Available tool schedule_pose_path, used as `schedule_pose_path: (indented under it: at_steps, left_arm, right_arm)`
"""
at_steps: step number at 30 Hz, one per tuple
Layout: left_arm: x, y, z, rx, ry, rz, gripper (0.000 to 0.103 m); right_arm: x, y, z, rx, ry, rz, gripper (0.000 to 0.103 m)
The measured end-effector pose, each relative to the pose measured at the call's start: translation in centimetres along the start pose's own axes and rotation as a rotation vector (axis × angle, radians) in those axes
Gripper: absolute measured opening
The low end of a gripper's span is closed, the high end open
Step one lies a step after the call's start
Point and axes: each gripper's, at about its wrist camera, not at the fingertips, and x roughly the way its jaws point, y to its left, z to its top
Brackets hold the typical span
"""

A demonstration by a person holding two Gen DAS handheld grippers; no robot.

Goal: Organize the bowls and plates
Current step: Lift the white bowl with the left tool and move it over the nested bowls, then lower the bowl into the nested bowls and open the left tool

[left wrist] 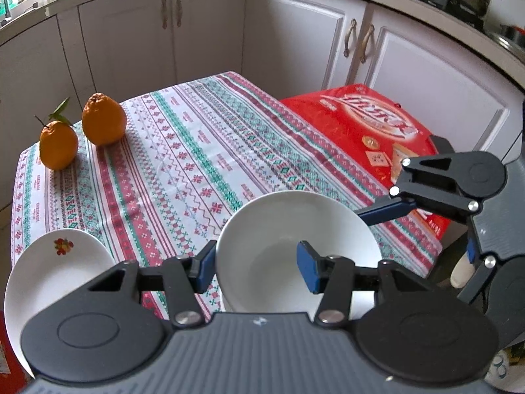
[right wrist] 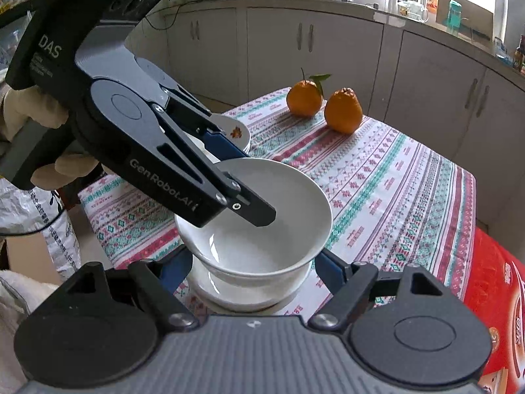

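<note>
Two oranges [left wrist: 104, 120], one flowered plate [left wrist: 55, 272] and two stacked white bowls [right wrist: 259, 210] sit on the desk [left wrist: 197, 151]. The left hand-held gripper [left wrist: 257, 271] is clamped across the top bowl's rim. The right hand-held gripper [right wrist: 252, 264] straddles the bowls, jaws apart.

bowl [right wrist: 256, 229]: glossy white ceramic, smooth, one finger inside
tablecloth [left wrist: 183, 164]: matt patterned cloth beyond fingers
oranges [left wrist: 103, 121]: bumpy peel

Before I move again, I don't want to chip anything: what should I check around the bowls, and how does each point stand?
1. Left hand-held gripper pinches the top bowl wall: ok.
2. Right hand-held gripper straddles that bowl: ok.
3. Its pads press the bowl: cannot tell.
4. Top bowl fully seated in the lower bowl: cannot tell.
5. Oranges far from the stack: ok.
6. Flowered plate apart from the stack: ok.
</note>
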Motion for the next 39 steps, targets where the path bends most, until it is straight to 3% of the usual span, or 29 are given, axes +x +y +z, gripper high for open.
schedule_pose_path:
  at_steps: [27,30,33,37,39]
  left_arm:
    - [1.7,0.2,-1.2,-0.004,0.022,-0.001,0.051]
    - [1.7,0.3,-1.4,0.0,0.021,-0.001,0.053]
    - [1.3,0.5,-1.6,0.002,0.01,0.011,0.053]
    - [-0.1,0.9,-2.1,0.005,-0.043,0.028,0.075]
    - [-0.7,1.0,-2.3,0.008,-0.062,0.027,0.076]
  right_arm:
    - [1.4,-0.6,-0.8,0.061,0.037,0.042,0.086]
    - [1.2,-0.4,-0.8,0.059,0.017,0.024,0.103]
    - [0.6,-0.6,-0.6,0.072,-0.005,0.041,0.103]
    - [-0.2,-0.7,-0.6,0.065,-0.02,0.02,0.103]
    - [-0.7,-0.8,-0.6,0.068,-0.035,0.008,0.103]
